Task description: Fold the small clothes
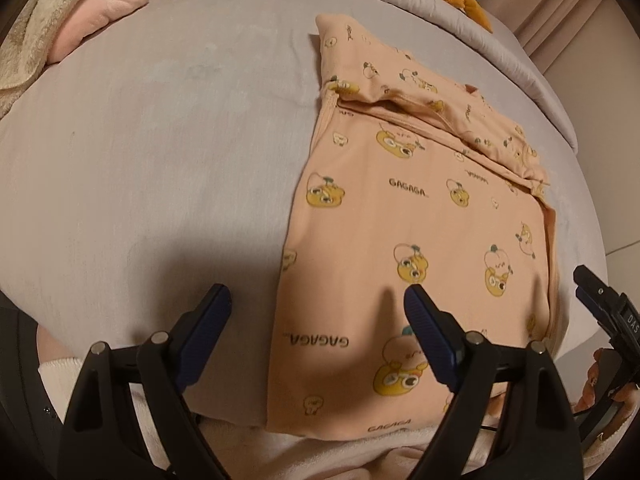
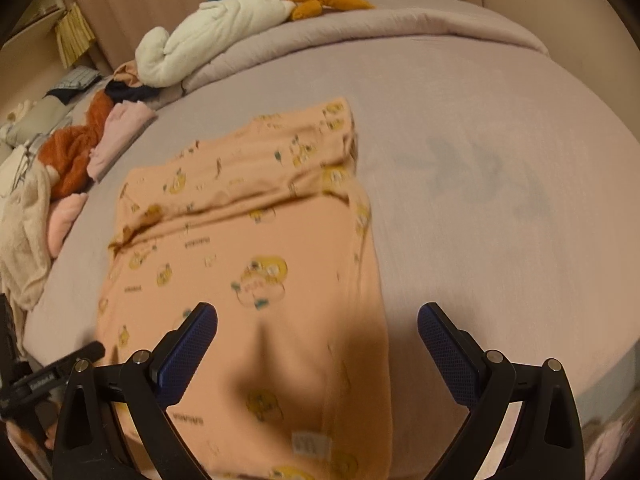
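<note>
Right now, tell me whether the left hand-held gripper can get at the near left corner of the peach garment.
Probably yes: the left hand-held gripper is open just above the peach garment, and nothing lies over that near edge.

Your left wrist camera looks steeply down along its own fingers, low and close over the near edge of the bed [image 1: 140, 152]. It faces across the mattress toward the far clothes pile [image 1: 80, 12], with the peach garment [image 1: 420, 208] filling its right half. The other gripper's tip shows at its right edge.

Your right wrist camera sits just as close, tilted a little less steeply. It sees the peach garment [image 2: 248, 248] left of centre, bare sheet to its right, the plush toy [image 2: 208, 32] and curtains at the top.

Both views share the garment, the surrounding sheet and the far clothes pile [image 2: 80, 152].
</note>
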Demonstrator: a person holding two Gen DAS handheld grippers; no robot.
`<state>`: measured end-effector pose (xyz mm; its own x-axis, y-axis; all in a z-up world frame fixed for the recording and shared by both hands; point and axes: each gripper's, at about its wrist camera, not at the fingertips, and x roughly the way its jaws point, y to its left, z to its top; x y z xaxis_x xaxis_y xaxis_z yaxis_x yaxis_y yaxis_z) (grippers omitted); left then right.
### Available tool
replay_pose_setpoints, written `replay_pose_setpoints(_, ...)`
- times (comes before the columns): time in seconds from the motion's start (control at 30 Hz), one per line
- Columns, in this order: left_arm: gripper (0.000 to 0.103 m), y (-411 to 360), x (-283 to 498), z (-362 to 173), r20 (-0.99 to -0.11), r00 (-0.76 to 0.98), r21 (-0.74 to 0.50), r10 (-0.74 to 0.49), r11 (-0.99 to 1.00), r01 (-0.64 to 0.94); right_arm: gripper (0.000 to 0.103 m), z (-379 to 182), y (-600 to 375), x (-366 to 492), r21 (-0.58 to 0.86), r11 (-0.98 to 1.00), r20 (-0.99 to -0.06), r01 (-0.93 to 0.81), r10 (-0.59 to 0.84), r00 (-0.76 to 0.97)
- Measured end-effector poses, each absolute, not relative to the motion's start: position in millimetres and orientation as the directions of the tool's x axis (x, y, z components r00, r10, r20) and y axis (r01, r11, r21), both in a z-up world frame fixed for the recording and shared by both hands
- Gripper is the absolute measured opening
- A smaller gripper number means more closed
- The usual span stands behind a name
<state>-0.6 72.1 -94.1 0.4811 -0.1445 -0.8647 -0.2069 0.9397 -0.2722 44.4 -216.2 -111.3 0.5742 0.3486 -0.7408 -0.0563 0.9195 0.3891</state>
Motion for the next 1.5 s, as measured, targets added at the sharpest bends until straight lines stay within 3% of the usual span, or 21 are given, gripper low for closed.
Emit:
replay_pose_setpoints(0.4,0.071,71,-27,-99,-0.867,0.468,-0.288,-0.173,0.94,-0.185,0.1,-126,-223,8,0.427,0.903,-0.764,-0.049,0.389,0.514)
replay_pose_setpoints(0.5,0.066,69,-31,-101,-0.875,0.455,-0.281,-0.168,0.94,-0.193,0.091,-134,-220,1,0.443,0.895,-0.775,-0.053,0.412,0.48)
replay_pose_setpoints(0.6,0.065,67,-37,-104,-0.885,0.441,-0.257,-0.15,0.947,-0.195,0.083,-142,-216,-4,0.426,0.903,-0.799,-0.056,0.405,0.445)
replay_pose_setpoints(1.37,0.067,66,-79,-135,-0.898,0.385,-0.309,-0.212,0.927,-0.212,0.064,-181,-208,-31,0.366,0.929,-0.874,-0.053,0.363,0.324)
replay_pose_setpoints(1.5,0.067,66,-80,-142,-0.891,0.39,-0.331,-0.232,0.919,-0.212,0.054,-185,-206,-30,0.37,0.927,-0.876,-0.062,0.37,0.31)
